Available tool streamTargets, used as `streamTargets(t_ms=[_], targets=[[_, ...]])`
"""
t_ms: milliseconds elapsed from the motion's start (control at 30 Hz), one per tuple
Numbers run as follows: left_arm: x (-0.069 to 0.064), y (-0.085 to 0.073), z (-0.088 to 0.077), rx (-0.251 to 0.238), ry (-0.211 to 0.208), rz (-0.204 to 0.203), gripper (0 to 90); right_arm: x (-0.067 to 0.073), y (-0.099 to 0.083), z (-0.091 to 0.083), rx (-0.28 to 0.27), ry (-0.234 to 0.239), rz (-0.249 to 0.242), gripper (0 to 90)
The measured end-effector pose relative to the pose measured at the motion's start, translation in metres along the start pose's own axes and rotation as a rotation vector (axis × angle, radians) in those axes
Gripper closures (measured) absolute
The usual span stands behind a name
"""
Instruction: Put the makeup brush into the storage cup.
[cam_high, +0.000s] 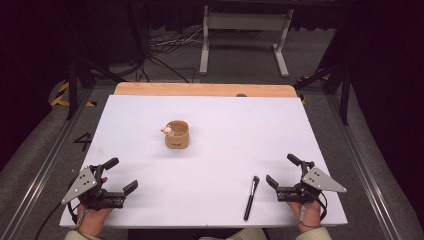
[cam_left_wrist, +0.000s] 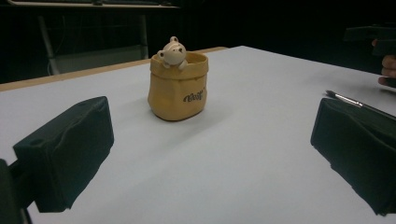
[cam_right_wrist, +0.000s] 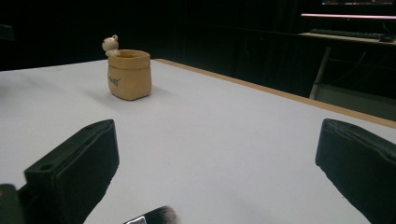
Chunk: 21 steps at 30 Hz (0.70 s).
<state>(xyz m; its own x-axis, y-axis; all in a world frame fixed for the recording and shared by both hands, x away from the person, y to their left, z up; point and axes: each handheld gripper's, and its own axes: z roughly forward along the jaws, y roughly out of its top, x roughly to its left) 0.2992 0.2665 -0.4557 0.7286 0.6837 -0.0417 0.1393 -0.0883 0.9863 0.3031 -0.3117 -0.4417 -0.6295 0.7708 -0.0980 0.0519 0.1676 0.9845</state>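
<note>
Jaws standing wide apart on both sides, we are holding our two grippers low over the near edge of the white table, with nothing between either pair. Our left gripper is hovering at the near left corner, and our right gripper is hovering at the near right. Just beside the right gripper, toward the middle of the table, a makeup brush is lying flat on the surface, its bristle end pointing away from us and its dark handle running toward the near edge; we are not touching it. In the right gripper view its bristles are peeking in at the bottom, between the jaws but below them. Well apart from both grippers, near the centre of the table, a tan pot shaped like a little sack is standing upright, a small pale bear figure leaning over its rim.
</note>
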Motion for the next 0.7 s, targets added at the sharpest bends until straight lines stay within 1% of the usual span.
streamTargets(t_ms=[33,67,133,300,367,400,500,633,700], targets=[[0.0,0.0,0.0,0.0,0.0,0.0,0.0,0.0,0.0,0.0,0.0,0.0,0.0,0.0],[-0.0012,0.0005,-0.0002,0.008,0.009,0.005,0.0,0.0003,0.0003,0.0004,-0.001,0.002,0.0,0.0],[-0.0032,0.0011,0.0002,0.014,0.011,0.023,0.0,0.0006,0.0006,0.0022,-0.005,0.008,-0.001,0.0],[-0.0044,0.0017,-0.0001,0.011,-0.003,0.014,0.0,0.0003,0.0001,0.0038,-0.016,0.017,0.001,0.0],[-0.0036,0.0017,-0.0002,0.008,-0.006,0.008,0.0,0.0,-0.0001,0.0034,-0.016,0.018,0.008,0.0],[-0.0032,0.002,-0.0008,0.014,-0.009,0.005,0.0,0.0,-0.0001,0.0032,-0.016,0.017,0.009,0.0],[-0.0032,0.0022,-0.0005,0.005,-0.007,-0.004,0.0,0.0001,0.0,0.0023,-0.008,0.018,0.012,0.0],[-0.0033,0.0029,-0.0007,0.004,-0.011,0.0,0.0,0.0009,0.0013,-0.0002,-0.005,0.007,0.007,0.0],[-0.0034,0.003,-0.0005,0.004,-0.013,-0.002,0.0,0.0009,0.0018,-0.0008,-0.003,0.005,0.014,0.0]])
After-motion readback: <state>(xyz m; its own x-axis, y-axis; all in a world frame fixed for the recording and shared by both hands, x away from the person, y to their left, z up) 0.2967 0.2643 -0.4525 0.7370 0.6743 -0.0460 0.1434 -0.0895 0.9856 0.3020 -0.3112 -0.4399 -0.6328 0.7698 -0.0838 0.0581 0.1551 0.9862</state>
